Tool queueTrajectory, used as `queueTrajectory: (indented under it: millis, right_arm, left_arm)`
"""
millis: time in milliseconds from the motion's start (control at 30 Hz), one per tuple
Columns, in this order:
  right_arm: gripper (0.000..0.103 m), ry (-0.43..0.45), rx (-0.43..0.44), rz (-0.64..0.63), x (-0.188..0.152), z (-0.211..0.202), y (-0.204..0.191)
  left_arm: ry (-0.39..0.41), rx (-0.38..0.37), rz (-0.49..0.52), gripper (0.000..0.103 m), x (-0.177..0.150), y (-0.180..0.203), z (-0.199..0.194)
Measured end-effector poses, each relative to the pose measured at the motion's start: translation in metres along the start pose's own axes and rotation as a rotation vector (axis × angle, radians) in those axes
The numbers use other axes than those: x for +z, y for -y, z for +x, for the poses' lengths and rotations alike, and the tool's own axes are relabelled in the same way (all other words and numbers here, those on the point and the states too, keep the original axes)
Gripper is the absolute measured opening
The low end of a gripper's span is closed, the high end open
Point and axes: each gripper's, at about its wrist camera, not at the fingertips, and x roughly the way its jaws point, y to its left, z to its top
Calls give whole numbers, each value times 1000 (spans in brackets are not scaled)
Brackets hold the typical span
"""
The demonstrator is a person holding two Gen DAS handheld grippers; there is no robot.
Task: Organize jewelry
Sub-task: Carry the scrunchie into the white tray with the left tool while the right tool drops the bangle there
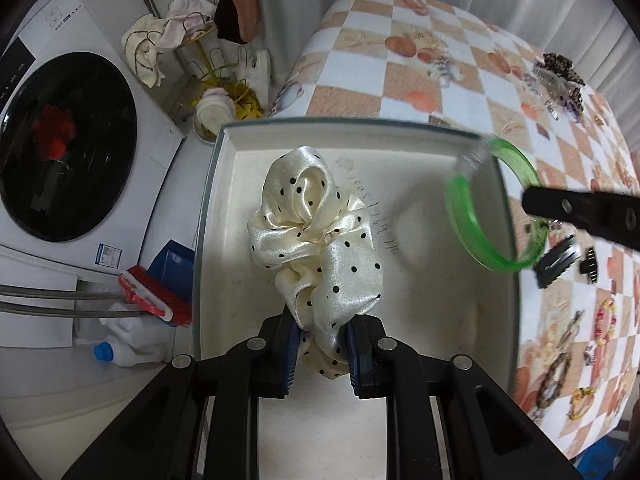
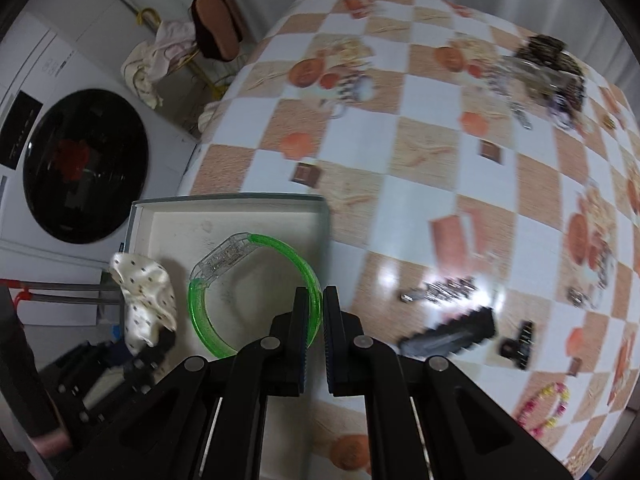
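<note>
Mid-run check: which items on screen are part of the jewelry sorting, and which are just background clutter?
Job items: cream polka-dot scrunchie in left gripper; green bangle in right gripper; white box; black hair clip; bead bracelet.

Lying about: washing machine; red brush; white bottle.

L tool (image 1: 320,354) grips scrunchie (image 1: 316,236) over box (image 1: 440,304).

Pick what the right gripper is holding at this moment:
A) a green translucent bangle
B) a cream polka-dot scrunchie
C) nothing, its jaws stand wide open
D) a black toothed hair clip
A: in the right wrist view the right gripper has its jaws closed on the rim of the green bangle, hanging over the white box; the cream scrunchie sits in the left gripper instead.
</note>
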Motion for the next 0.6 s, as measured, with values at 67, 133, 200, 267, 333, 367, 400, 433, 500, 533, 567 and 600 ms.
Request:
queueTrajectory:
  millis: [67,133,200,267,333,367,400,433,500,533,567,600]
  right_arm:
    - [7,-14,0,-7,4,10,-8]
    - [7,-26,-1,-14,8,19,-14]
    - [7,-38,-5,-21,11,28,-19]
    - [7,-47,-10,-30,13,37,-23]
    - [7,-57,-15,-35,15,45,-26]
    - [7,-62,-16,-35,15,48,-27]
    - [7,-67,-20,-35,16,52,-27]
    - [7,-70,-24,-37,16,56,-28]
    - [7,-79,-31,-40,16,61,-29]
    - [7,-84,-34,-39,16,64,-28]
    - [8,-89,-35,-39,16,67,-28]
    - [8,-87,-36,-40,15,68,-27]
  left_arm:
    - [-6,11,8,25,-2,0,7]
    - [-10,19,12,25,-3,0,11]
    - [-14,27,14,25,-4,0,16]
    - [-20,38,10,26,-5,2,18]
    - [-23,47,16,26,-6,4,21]
    - [-27,51,20,26,-7,5,23]
    - [-25,58,24,26,-7,7,24]
    - [-20,64,31,26,-7,8,23]
    - [-9,83,41,45,-7,9,22]
    - [-4,93,44,65,-8,10,22]
    - [5,100,43,68,-8,10,20]
    - [6,102,43,68,-8,10,20]
